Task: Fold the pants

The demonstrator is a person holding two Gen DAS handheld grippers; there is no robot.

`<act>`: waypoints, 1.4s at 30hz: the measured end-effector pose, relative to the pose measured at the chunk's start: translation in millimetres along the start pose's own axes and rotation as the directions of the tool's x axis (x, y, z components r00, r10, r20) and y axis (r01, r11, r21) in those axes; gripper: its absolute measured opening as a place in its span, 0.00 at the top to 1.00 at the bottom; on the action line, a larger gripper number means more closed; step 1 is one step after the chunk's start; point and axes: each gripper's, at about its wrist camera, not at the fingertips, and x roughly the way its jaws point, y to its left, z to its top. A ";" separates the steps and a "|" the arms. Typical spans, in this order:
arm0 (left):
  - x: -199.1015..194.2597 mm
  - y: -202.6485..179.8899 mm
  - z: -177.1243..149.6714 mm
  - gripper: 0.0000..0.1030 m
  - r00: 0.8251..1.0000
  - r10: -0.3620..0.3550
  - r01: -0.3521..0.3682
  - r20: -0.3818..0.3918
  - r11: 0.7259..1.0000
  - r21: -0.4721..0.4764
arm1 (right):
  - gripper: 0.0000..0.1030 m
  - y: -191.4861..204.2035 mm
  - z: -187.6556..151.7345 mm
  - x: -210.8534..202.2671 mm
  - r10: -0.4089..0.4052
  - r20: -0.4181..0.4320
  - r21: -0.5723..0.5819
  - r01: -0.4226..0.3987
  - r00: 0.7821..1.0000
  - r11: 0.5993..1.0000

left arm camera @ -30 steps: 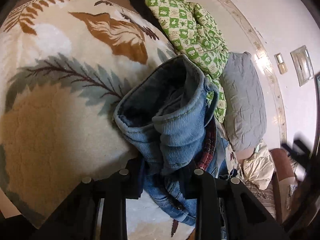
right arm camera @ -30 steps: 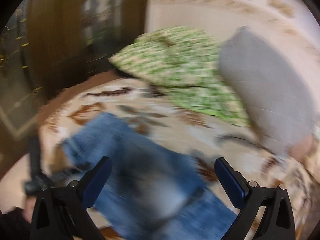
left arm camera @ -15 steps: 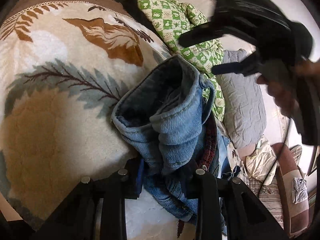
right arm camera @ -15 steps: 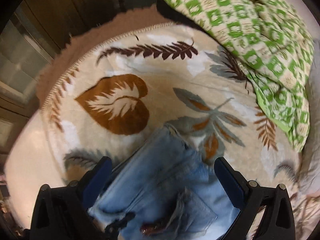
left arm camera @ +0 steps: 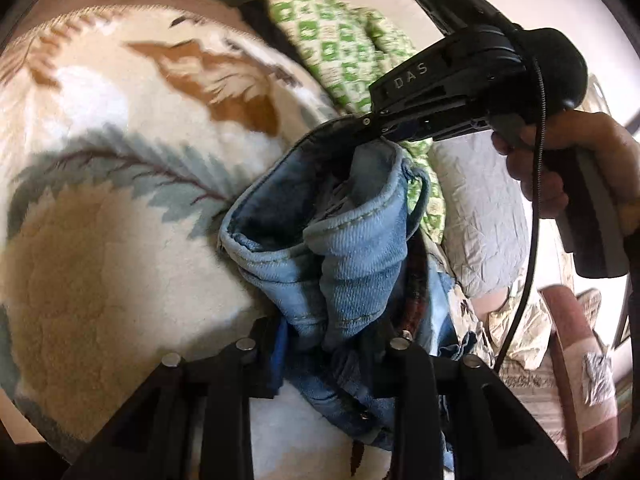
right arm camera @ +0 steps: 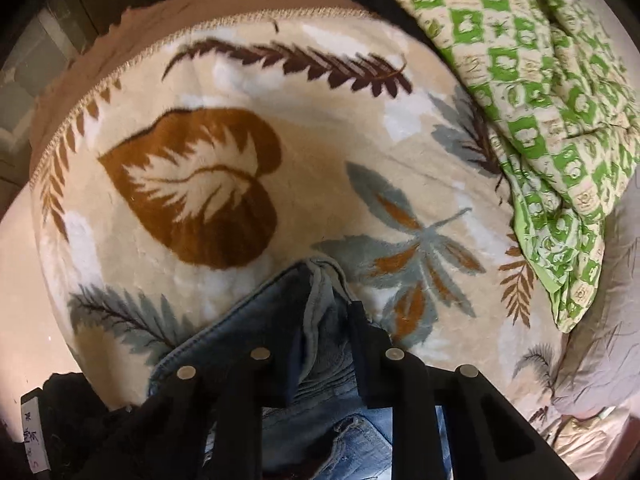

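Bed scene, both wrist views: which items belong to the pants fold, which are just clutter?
In play:
- blue denim pants
- left gripper, clamped on the denim
- right gripper, jaws closing on a raised denim fold

Lying about:
- cream leaf-print fleece blanket
- green-and-cream checked quilt
- grey pillow

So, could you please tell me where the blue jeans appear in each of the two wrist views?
Left wrist view: the blue jeans fill the lower centre, bunched between the left hand-held gripper fingers.
Right wrist view: the jeans lie at the bottom centre, their edge between the closing right hand-held gripper fingers.
Shared landmark: the green checked quilt, upper right in both.
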 end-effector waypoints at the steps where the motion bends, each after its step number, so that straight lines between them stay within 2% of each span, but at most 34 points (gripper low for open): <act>1: -2.5 -6.2 -1.0 0.75 1.000 -0.001 0.000 0.018 0.999 0.033 | 0.80 -2.1 -4.5 -5.4 0.004 0.024 0.005 -0.004 1.000 1.000; 4: -13.8 -25.5 -6.5 0.81 0.997 -0.024 0.014 0.071 0.991 0.135 | 0.89 -11.3 -20.2 -22.2 0.029 0.091 0.030 -0.032 0.995 0.999; 7: -22.5 -49.2 -12.3 0.82 0.994 -0.022 -0.005 0.108 0.971 0.237 | 0.89 -26.5 -45.4 -48.5 0.056 0.184 0.067 -0.069 0.981 0.995; 10: -33.7 -87.9 -23.4 0.83 0.989 -0.035 -0.024 0.143 0.919 0.394 | 0.90 -53.3 -86.0 -75.8 0.071 0.277 0.126 -0.110 0.958 0.986; 14: -38.4 -143.7 -51.7 0.83 0.987 -0.056 -0.038 0.147 0.822 0.569 | 0.90 -100.8 -161.1 -109.3 0.099 0.414 0.220 -0.205 0.905 0.954; 16: -36.6 -174.2 -72.4 0.83 0.989 -0.072 -0.030 0.129 0.756 0.654 | 0.90 -123.5 -206.7 -123.3 0.097 0.480 0.258 -0.246 0.872 0.934; 17: -34.9 -182.0 -78.4 0.83 0.990 -0.076 -0.024 0.119 0.735 0.677 | 0.90 -131.3 -224.0 -126.7 0.089 0.498 0.277 -0.256 0.863 0.926; 19: -26.3 -205.9 -98.2 0.84 0.993 -0.076 -0.014 0.088 0.678 0.735 | 0.90 -149.1 -266.0 -129.4 0.059 0.531 0.326 -0.268 0.845 0.907; 20: -19.0 -219.5 -112.0 0.84 0.995 -0.073 0.000 0.061 0.640 0.769 | 0.90 -157.7 -289.4 -128.2 0.036 0.544 0.356 -0.270 0.838 0.895; 21: -14.6 -226.7 -119.5 0.84 0.997 -0.067 0.003 0.049 0.618 0.786 | 0.90 -165.0 -309.7 -125.2 0.010 0.549 0.386 -0.264 0.836 0.884; 22: -5.2 -237.1 -134.5 0.84 0.998 -0.052 0.008 0.027 0.578 0.816 | 0.92 -170.3 -329.5 -120.3 -0.016 0.551 0.420 -0.261 0.834 0.869; 23: 0.1 -242.4 -142.9 0.84 0.999 -0.044 0.015 0.011 0.557 0.830 | 0.92 -177.1 -349.7 -111.4 -0.039 0.553 0.459 -0.265 0.832 0.848; 25: 19.9 -251.9 -168.7 0.84 0.999 -0.010 0.037 -0.037 0.501 0.865 | 0.92 -187.4 -383.9 -89.3 -0.090 0.539 0.532 -0.255 0.838 0.807; 28: 42.4 -255.3 -194.2 0.84 0.997 0.044 0.039 -0.065 0.440 0.897 | 0.92 -195.2 -414.9 -59.3 -0.120 0.526 0.591 -0.260 0.842 0.764; 30: 58.1 -252.8 -209.4 0.84 0.992 0.093 0.035 -0.080 0.408 0.912 | 0.92 -196.3 -425.8 -35.7 -0.142 0.499 0.615 -0.235 0.855 0.752; 31: 61.3 -253.0 -214.1 0.84 0.991 0.105 0.037 -0.086 0.401 0.915 | 0.92 -198.2 -429.6 -27.3 -0.146 0.490 0.623 -0.228 0.859 0.749; 34: 79.1 -245.7 -232.2 0.84 0.981 0.167 0.035 -0.101 0.358 0.933 | 0.92 -199.6 -435.5 -1.7 -0.152 0.458 0.639 -0.206 0.876 0.742; 36: 83.7 -244.4 -240.1 0.84 0.980 0.176 0.028 -0.094 0.344 0.939 | 0.93 -198.4 -436.8 13.4 -0.154 0.438 0.640 -0.187 0.886 0.745; 42: 87.0 -244.4 -249.7 0.84 0.980 0.181 0.017 -0.081 0.329 0.944 | 0.92 -196.4 -441.5 34.9 -0.154 0.426 0.642 -0.178 0.892 0.746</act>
